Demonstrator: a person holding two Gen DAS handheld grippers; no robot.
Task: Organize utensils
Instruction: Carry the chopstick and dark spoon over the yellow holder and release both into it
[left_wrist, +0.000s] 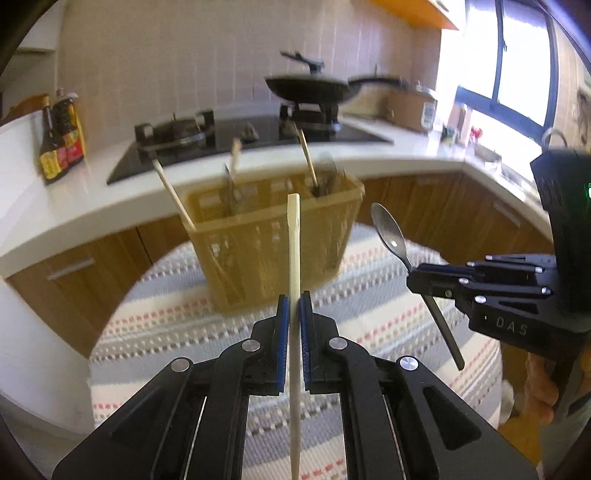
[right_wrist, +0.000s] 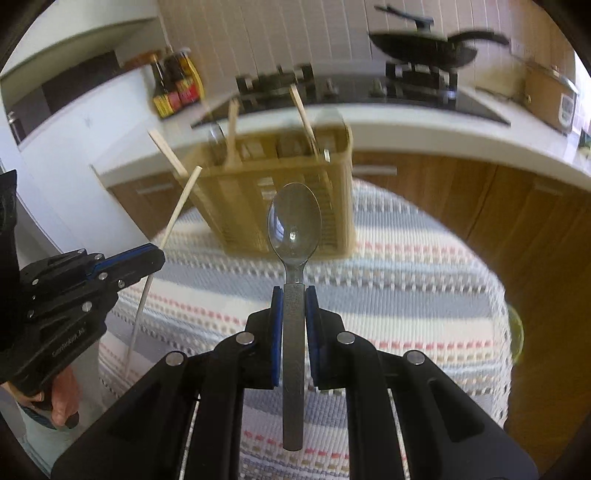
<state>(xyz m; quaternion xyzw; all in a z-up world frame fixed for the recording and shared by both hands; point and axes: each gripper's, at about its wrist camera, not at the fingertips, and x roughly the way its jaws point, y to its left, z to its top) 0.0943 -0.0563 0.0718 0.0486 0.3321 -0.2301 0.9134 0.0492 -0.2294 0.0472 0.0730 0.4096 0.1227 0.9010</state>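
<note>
We look forward and down along each set of tongs, close over the striped desk (left_wrist: 388, 325). Both views share the somewhat blurred basket (left_wrist: 273, 236) and, beyond it, the stove (left_wrist: 236, 136).

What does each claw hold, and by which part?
The left claw is shut on a wooden chopstick, gripped around mid-length. The right claw is shut on a metal spoon, gripped on the handle just below the bowl.

Raised letters "DAS" on the black body of the right gripper (left_wrist: 416, 277). Lettering on the left gripper (right_wrist: 157, 254) body, too blurred to read. Sauce bottles (left_wrist: 61, 138), labels illegible.
</note>
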